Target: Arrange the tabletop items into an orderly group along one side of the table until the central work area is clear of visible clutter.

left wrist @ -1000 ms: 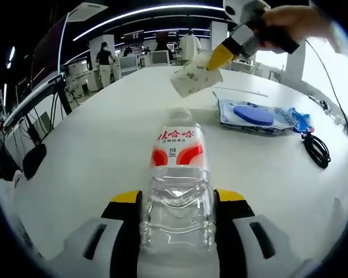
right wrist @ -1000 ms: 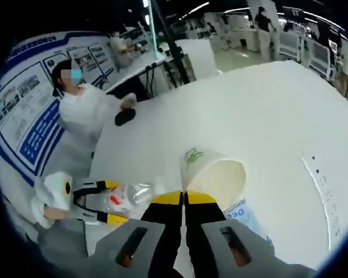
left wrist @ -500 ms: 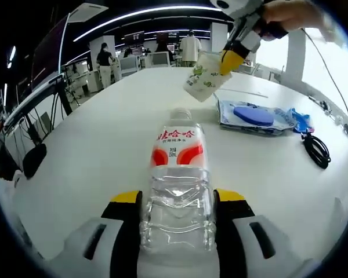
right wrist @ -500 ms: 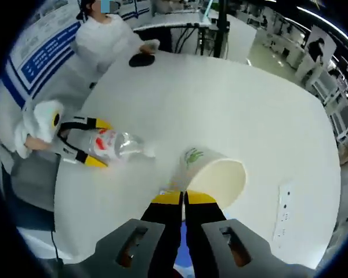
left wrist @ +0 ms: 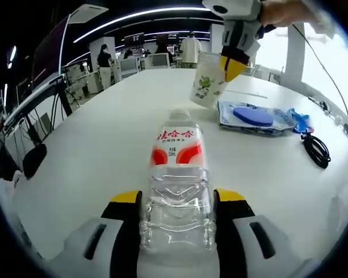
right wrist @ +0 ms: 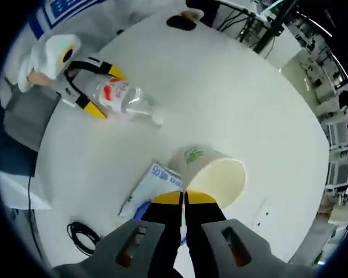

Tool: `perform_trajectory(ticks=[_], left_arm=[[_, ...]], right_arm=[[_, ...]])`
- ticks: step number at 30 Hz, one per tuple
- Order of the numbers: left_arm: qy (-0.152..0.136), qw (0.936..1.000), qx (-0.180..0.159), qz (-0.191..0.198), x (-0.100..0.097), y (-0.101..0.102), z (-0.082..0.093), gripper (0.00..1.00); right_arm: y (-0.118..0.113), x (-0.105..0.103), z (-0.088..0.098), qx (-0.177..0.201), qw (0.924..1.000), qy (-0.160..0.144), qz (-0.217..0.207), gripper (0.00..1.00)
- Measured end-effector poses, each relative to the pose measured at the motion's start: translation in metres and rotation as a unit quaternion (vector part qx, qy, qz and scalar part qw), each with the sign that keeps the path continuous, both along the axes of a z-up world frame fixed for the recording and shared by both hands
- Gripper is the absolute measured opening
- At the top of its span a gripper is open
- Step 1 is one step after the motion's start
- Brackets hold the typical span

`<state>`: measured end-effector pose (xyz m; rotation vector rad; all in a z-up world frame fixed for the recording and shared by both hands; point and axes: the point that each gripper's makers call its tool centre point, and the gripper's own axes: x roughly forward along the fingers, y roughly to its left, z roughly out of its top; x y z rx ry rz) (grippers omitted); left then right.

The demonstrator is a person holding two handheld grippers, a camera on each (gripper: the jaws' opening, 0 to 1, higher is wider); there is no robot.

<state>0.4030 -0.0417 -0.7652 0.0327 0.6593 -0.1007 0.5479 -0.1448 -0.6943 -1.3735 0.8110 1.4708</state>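
Cup (left wrist: 209, 81) has swung from tilted to near upright, pinched by its rim in the right gripper (right wrist: 183, 198) above the white table (left wrist: 104, 145), beside the blue-printed packet (left wrist: 255, 116); set-down there looks close. It appears empty inside. Left gripper (left wrist: 177, 200) clamps a clear water bottle (left wrist: 178, 191), apparently empty, lying mid-table.

left tongs (left wrist: 177, 200) spread wide and gripping, right tongs (right wrist: 183, 198) pinched, raised.

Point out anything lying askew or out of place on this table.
The water bottle lies on its side between the left tool's jaws, not upright. The paper cup hangs tilted in the air, pinched at its rim by the right tool.
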Motion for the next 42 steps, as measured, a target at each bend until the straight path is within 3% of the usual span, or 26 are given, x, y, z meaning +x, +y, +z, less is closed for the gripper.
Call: perform_trajectory(ticks=[3,20,30,33,35,42], left_arm=[[-0.001,1.0,0.0,0.0,-0.001,0.0,0.0,0.49],[-0.005,1.0,-0.001,0.004,-0.002,0.002,0.0,0.49],[-0.006,1.0,-0.001,0.005,-0.001,0.002,0.0,0.49],[-0.005,1.0,-0.001,0.005,-0.001,0.002,0.0,0.49],[-0.005,1.0,-0.001,0.005,-0.001,0.001,0.0,0.49],[-0.005,1.0,-0.001,0.004,-0.001,0.002,-0.001,0.49]], right_arm=[[0.001,-0.004,0.0,-0.02,0.9991,-0.006,0.036,0.0],[0.009,-0.01,-0.015,-0.069,0.9947,-0.006,0.076,0.0],[0.006,-0.008,-0.018,-0.057,0.9976,0.007,0.04,0.0],[0.006,-0.006,-0.018,-0.045,0.9987,0.006,0.025,0.1],[0.005,-0.006,-0.018,-0.047,0.9984,0.003,0.032,0.08],[0.01,-0.001,-0.015,-0.031,0.9993,-0.006,0.02,0.16]])
